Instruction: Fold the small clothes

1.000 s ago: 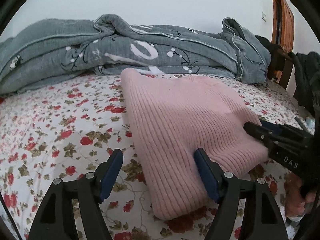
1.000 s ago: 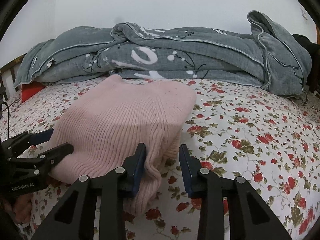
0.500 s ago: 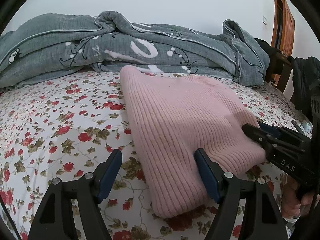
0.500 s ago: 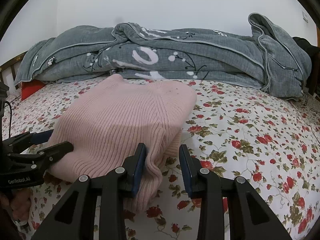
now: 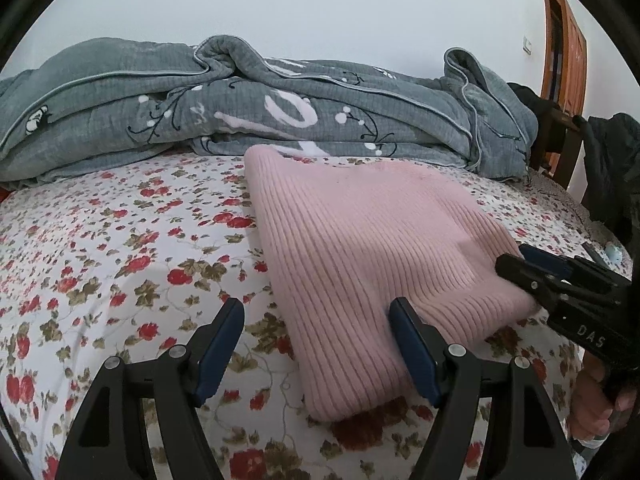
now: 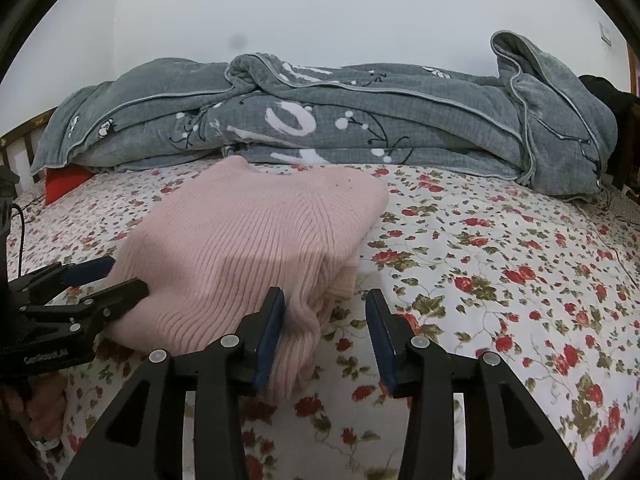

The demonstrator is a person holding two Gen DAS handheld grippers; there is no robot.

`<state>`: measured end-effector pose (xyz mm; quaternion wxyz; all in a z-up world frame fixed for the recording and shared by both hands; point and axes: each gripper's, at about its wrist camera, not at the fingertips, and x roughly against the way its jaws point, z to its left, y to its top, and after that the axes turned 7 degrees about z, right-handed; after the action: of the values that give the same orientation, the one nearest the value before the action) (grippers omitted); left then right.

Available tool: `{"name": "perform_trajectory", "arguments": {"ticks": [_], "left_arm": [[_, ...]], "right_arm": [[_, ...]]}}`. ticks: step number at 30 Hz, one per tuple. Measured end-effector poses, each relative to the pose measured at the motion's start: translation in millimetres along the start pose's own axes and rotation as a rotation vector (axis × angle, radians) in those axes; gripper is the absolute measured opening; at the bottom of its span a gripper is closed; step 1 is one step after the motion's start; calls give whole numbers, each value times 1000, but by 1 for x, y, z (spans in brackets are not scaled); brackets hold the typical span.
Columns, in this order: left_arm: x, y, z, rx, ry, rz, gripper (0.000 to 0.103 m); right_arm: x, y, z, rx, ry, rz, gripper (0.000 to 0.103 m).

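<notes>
A folded pink ribbed knit garment [image 5: 360, 256] lies on the floral bedsheet [image 5: 120, 260]; it also shows in the right wrist view [image 6: 248, 248]. My left gripper [image 5: 316, 320] is open at the garment's near left corner, its right finger resting on the knit. My right gripper [image 6: 326, 312] is open at the garment's near right corner, with the fold's edge between its fingers. Each gripper shows in the other's view: the right one [image 5: 516, 268] and the left one [image 6: 120, 276], both at the garment's sides.
A bunched grey quilt [image 5: 280, 112] runs along the back of the bed against the wall. A red item [image 6: 66, 182] peeks out at the far left. A wooden door [image 5: 564, 52] and dark clothes on a chair [image 5: 608, 160] stand to the right.
Both grippers have stayed open at the garment's near corners. The left wrist view has tilted slightly, and the garment lies as before.
</notes>
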<state>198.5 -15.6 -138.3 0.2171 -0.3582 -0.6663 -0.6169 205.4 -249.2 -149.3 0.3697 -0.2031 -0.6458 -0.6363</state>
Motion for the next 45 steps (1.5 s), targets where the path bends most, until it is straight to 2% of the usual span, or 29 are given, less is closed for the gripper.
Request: {"name": "perform_trajectory", "arguments": {"ticks": [4,6,10,12,13,15,17,20,24,28,30,31,36,45], "left_arm": [[24,-8,4,28,-30,2,73],[39,-11,5,50,-22,6,73],[80,-11,5,100,-20,1,73],[104,-8,1,107,8,-13,76],[113,-7,-3,104,19,-15,81],[132,-3,-10,105,92,-27,86],[145,-1,-19,90,132,-33,87],[163,-1,-35,66,142,-25,87],[184,-4,-54,48,173,-44,87],[199,-4,-69,27,172,-37,91],[203,-4,-75,16,192,-44,93],[206,-4,-77,12,198,-49,96],[214,-5,-84,13,190,-61,98],[216,-5,-91,-4,226,-59,98]], "right_arm": [[33,-5,2,-27,-1,6,43],[52,-9,4,-36,3,-1,54],[95,-13,12,-49,-27,-23,62],[118,-14,15,-55,-44,-34,69],[129,-15,16,-54,-52,-37,71],[147,-17,15,-62,-54,-38,77],[158,-19,12,-73,-60,-22,77],[176,-23,0,-109,-70,1,77],[196,-27,-14,-150,-40,20,77],[212,-31,-20,-154,-73,11,80],[221,-31,-24,-164,-76,-10,99],[225,-32,-25,-168,-76,-22,102],[233,-28,-28,-161,-90,-26,103],[237,-29,-29,-162,-91,-22,103]]}}
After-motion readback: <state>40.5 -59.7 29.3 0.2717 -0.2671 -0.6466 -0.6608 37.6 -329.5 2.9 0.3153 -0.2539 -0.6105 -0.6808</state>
